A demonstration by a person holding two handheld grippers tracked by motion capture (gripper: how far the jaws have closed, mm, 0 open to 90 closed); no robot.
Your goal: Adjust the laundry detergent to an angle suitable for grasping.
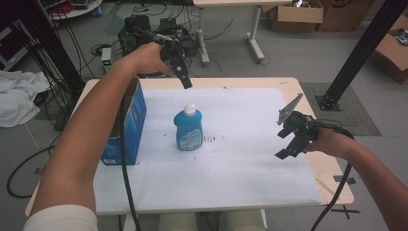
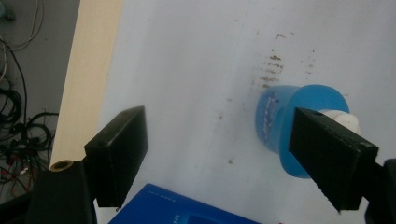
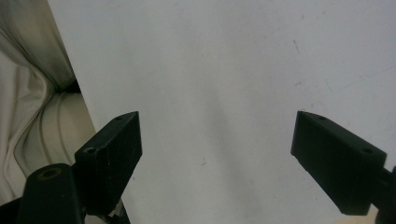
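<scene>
- Left tongs (image 1: 185,79), spread wide, hover above the upright blue plastic bottle with white cap (image 1: 188,129); a skewed descent could topple it
- Right tongs (image 1: 288,137) spread, empty, well apart

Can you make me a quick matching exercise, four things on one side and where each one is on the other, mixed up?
Things:
1. blue bottle
2. blue box
3. left gripper
4. right gripper

Places:
A. held above the table's right side, jaws open
B. standing upright near the middle of the white sheet
C. raised over the far edge, behind the bottle, jaws open
D. at the left edge of the table

Pairs: 1-B, 2-D, 3-C, 4-A
</scene>
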